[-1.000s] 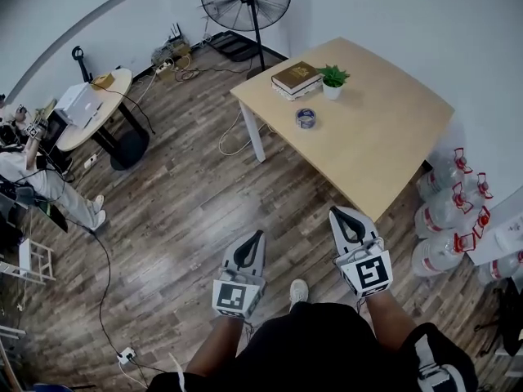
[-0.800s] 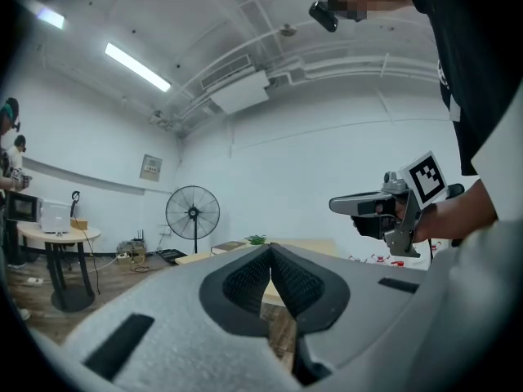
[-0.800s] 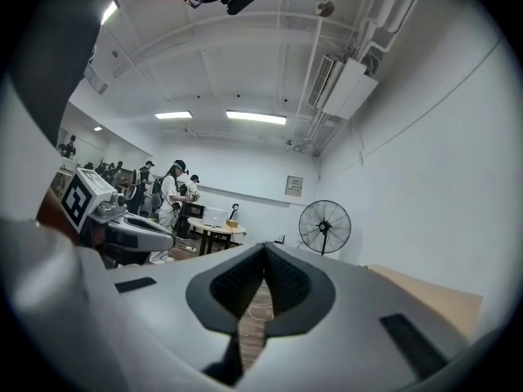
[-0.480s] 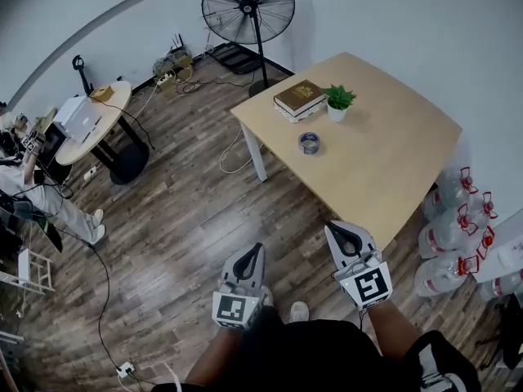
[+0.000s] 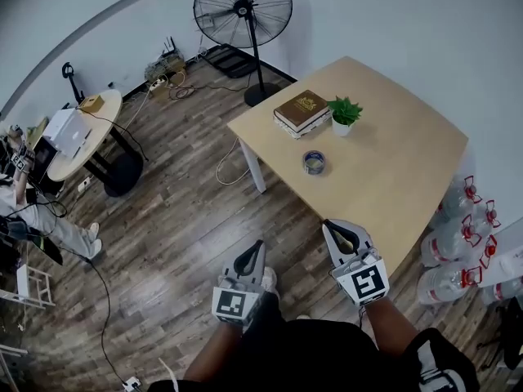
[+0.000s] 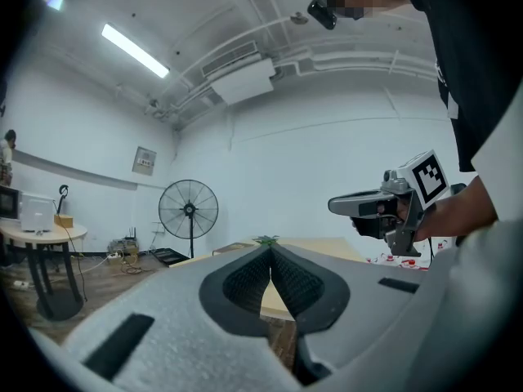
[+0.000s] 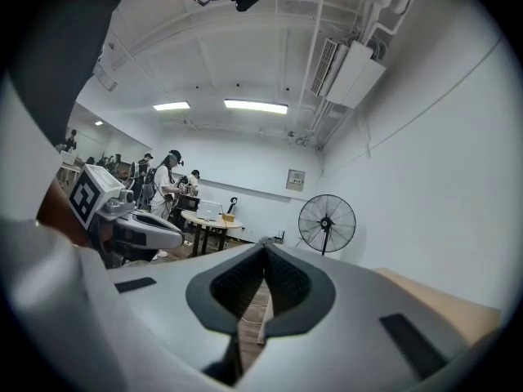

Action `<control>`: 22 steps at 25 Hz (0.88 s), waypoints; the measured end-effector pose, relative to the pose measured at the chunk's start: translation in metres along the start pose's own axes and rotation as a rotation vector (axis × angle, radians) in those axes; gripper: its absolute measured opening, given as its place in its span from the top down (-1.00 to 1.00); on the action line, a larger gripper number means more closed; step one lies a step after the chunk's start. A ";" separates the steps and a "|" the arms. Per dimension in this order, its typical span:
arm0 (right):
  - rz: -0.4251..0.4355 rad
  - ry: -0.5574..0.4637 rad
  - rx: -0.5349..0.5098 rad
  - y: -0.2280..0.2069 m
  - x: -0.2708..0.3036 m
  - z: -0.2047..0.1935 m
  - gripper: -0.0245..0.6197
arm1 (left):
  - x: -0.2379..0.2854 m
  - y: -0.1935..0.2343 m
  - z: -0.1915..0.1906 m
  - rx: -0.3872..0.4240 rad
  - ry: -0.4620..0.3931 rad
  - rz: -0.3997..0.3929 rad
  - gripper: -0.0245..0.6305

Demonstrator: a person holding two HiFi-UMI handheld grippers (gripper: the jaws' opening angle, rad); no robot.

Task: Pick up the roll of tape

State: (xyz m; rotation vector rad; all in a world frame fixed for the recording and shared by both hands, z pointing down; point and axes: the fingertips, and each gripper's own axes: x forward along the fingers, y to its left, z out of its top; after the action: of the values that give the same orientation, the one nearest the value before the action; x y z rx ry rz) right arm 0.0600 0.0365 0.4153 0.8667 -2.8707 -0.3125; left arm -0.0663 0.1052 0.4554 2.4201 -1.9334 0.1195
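The roll of tape point(image 5: 315, 162), a small blue-grey ring, lies flat on the light wooden table point(image 5: 409, 162) near its front-left side. Behind it sit a brown book point(image 5: 301, 111) and a small potted plant point(image 5: 344, 114). My left gripper point(image 5: 255, 248) is over the floor, short of the table, shut with nothing in it. Level with the table's near edge, my right gripper point(image 5: 337, 229) is also shut and empty. In the left gripper view the jaws point(image 6: 270, 248) meet at the tip, with the right gripper point(image 6: 384, 209) beside them. The right gripper view shows its pads closed point(image 7: 264, 244).
A standing fan point(image 5: 242, 11) is beyond the table's far-left corner. A round side table point(image 5: 82, 133) with a box and a seated person point(image 5: 33, 211) are at the left. Large water bottles point(image 5: 458, 235) stand right of the table. Cables trail over the wooden floor.
The table and the tape roll have come nearer in the head view as I stepped toward them. Both grippers advanced with me, still shut and side by side.
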 end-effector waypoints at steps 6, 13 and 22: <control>-0.070 0.011 0.034 -0.042 0.066 0.002 0.94 | 0.057 0.058 0.001 0.019 0.011 -0.044 0.91; -0.119 0.025 0.074 -0.065 0.132 0.000 0.94 | 0.114 0.117 0.013 0.055 0.017 -0.127 0.91; -0.245 0.028 0.065 -0.091 0.180 0.005 0.94 | 0.160 0.165 0.012 0.027 0.005 -0.221 0.91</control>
State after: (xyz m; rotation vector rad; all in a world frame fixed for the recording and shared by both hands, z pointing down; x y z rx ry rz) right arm -0.0415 -0.1367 0.4002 1.2284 -2.7641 -0.2297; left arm -0.1916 -0.0879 0.4549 2.6272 -1.6582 0.1444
